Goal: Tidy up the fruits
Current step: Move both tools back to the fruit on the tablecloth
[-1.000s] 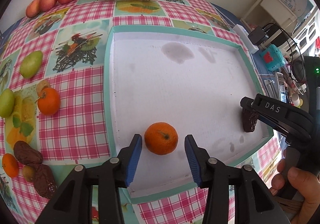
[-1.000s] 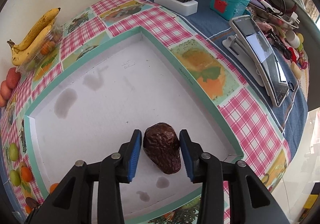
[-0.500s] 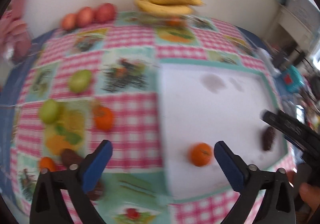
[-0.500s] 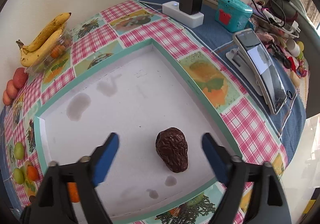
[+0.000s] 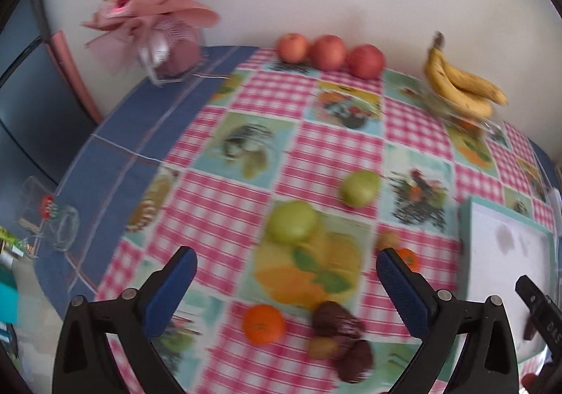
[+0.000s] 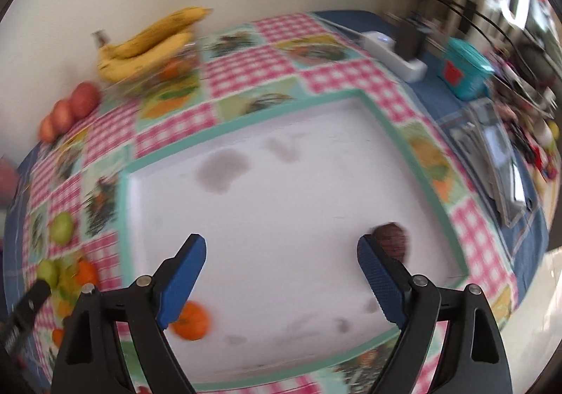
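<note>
My left gripper (image 5: 286,283) is open and empty above loose fruit on the checked cloth: an orange (image 5: 263,323), dark wrinkled fruits (image 5: 337,322), two green fruits (image 5: 293,222) and another orange (image 5: 409,258). My right gripper (image 6: 281,278) is open and empty above the white tray (image 6: 246,120). In the tray lie an orange (image 6: 191,321) at the near left and a dark wrinkled fruit (image 6: 393,241) at the right, beside my right finger. The tray's corner also shows in the left wrist view (image 5: 469,214).
Three red apples (image 5: 328,52) and bananas (image 5: 460,86) on a clear box stand along the back wall. A pink bouquet (image 5: 158,7) and a glass (image 5: 56,225) are at the left. A power strip (image 6: 393,51), a teal box (image 6: 465,69) and a phone stand (image 6: 498,162) lie right of the tray.
Both grippers opened, leaving the orange and the dark fruit in the tray. My left gripper swung left to the loose fruit. My right gripper drew back and turned left.
</note>
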Tool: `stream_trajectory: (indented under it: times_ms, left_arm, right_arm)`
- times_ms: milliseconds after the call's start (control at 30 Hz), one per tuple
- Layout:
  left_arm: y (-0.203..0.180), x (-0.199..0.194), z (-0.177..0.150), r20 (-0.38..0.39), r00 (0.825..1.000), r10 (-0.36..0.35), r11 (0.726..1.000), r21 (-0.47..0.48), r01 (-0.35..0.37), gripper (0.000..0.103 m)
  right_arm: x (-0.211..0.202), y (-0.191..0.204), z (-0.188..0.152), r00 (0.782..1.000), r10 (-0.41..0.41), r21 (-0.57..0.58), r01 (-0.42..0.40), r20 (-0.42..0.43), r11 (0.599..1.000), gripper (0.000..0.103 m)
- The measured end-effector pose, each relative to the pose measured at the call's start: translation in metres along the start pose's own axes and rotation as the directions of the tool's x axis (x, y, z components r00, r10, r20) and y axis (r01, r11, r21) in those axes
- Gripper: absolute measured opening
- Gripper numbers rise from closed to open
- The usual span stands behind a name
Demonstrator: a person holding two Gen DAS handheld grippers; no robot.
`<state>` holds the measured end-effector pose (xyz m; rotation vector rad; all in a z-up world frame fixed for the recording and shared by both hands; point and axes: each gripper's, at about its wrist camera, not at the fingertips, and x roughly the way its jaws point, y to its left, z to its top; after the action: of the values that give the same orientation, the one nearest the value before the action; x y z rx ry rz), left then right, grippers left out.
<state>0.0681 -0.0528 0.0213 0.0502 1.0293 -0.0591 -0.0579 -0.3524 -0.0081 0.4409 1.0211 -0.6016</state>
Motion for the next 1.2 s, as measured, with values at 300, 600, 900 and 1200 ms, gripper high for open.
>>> stream_trajectory:
  times_ms: [300,600,900,1200]
  left_arm:
    - [0.065,-0.014,0.006,0.037,0.999,0.006,0.994,-0.106,-0.002,0.103]
    - [0.076,-0.016,0.001,-0.021,0.997,-0.079,0.986,-0.146,0.075,0.103]
    - [0.06,0.023,-0.017,-0.186,0.971,-0.151,0.983,-0.131,0.127,0.102]
    - [0.049,0.058,-0.039,-0.327,0.926,-0.188,0.978,-0.151,0.145,0.091]
  right_arm:
    - [-0.017,0.076,-0.019,0.982,0.189,-0.13,-0.19,-0.023,0.973,0.089]
    - [-0.034,0.125,-0.04,0.96,0.269,-0.24,-0.278,-0.072,0.93,0.089]
    - [-0.035,0.152,-0.068,0.952,0.274,-0.34,-0.306,-0.139,0.889,0.089]
    - [-0.003,0.176,-0.099,0.933,0.211,-0.418,-0.323,-0.292,0.849,0.089]
